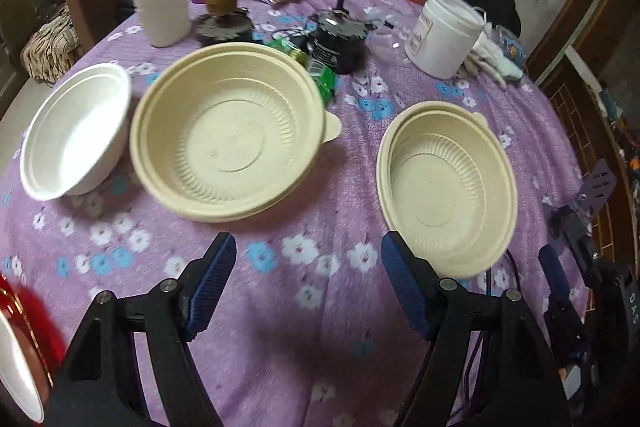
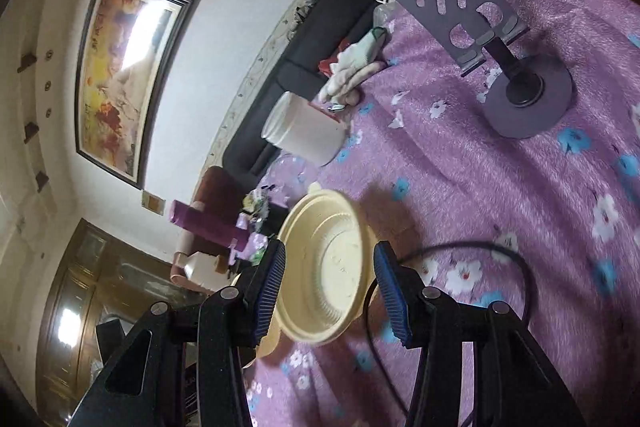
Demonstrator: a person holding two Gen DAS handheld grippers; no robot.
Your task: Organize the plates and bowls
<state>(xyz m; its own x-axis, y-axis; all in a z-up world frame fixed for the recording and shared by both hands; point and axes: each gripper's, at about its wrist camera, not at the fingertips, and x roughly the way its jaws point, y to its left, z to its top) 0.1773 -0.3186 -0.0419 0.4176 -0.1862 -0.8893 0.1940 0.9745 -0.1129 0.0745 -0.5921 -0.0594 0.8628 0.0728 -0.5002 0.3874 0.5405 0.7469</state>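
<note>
Three bowls on the floral tablecloth [image 1: 304, 291], both claws apart and empty.

Left gripper [image 1: 306, 287] hovers over bare cloth before the large beige bowl [image 1: 230, 135], between white bowl [image 1: 76, 131] and smaller beige bowl [image 1: 446, 183]; only the right gripper [image 2: 330, 291] view shows the phone stand [image 2: 480, 39].

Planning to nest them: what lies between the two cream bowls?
Bare purple cloth only, between the large cream bowl and small cream bowl, in the left wrist view.
</note>
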